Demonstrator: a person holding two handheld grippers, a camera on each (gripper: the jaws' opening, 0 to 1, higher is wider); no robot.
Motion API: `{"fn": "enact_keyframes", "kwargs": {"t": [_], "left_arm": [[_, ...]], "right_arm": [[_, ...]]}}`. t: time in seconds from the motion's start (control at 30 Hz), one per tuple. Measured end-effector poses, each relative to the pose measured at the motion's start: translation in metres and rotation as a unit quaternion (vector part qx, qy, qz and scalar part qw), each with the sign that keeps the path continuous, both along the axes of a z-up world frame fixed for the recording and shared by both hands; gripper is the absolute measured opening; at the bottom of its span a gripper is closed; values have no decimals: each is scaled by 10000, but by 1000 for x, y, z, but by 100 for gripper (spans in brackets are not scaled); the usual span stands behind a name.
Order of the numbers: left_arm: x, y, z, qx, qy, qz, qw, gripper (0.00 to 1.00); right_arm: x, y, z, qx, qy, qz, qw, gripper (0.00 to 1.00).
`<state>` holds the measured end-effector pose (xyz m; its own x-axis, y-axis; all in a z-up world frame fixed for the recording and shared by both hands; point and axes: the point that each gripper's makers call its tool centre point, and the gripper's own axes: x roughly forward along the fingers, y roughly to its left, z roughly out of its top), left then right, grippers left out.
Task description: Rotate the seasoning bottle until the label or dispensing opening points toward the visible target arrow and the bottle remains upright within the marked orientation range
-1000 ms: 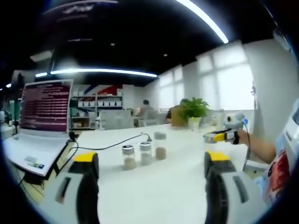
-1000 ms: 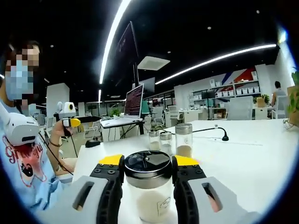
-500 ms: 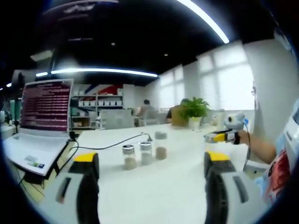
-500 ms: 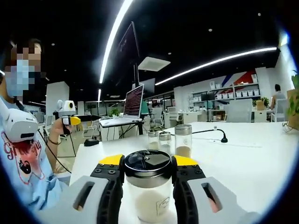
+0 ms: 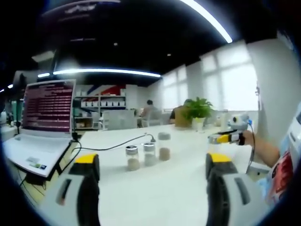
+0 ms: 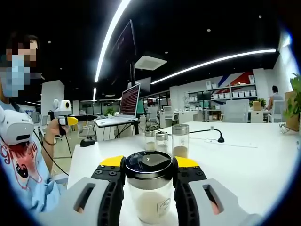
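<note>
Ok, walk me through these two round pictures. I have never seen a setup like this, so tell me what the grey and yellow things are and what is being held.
There is no robot here. A person holds a hand tool with two fingers in each hand, and a fisheye camera rides on each tool, looking forward along its fingers.

The left gripper view shows the left gripper, grey with yellow tips, open over the white table and holding nothing. The right gripper comes in from the right of that view.

The right gripper view shows its own fingers shut on a clear glass seasoning bottle with a black lid, which stands upright and holds pale powder.

On the table farther off stand three small clear spice jars with silver lids in a row, plus a black cable and an open white laptop.
</note>
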<state>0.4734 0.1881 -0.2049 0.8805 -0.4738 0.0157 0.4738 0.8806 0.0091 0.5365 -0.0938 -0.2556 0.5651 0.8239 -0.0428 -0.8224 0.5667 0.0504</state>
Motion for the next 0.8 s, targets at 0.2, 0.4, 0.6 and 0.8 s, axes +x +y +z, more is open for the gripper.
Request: {"fn": "enact_keyframes", "kwargs": {"t": [0.2,0.4,0.6,0.8], "left_arm": [[-1,0,-1,9,2,-6,10000,99],[0,1,0,-3,-25,-2,10000,98],[-2,2,2,-17,-55,-4,10000,97],[-1,1,1,-13,-36,-9,10000,97]], "right_arm": [[0,0,-1,-52,3,-135,9999,39],[-1,0,-1,-83,-11,-339,9994,39],[-1,-1,-1,-93,-53,-530,9985,39],[-1,-1,-1,-109,-93,-647,9978,39]]}}
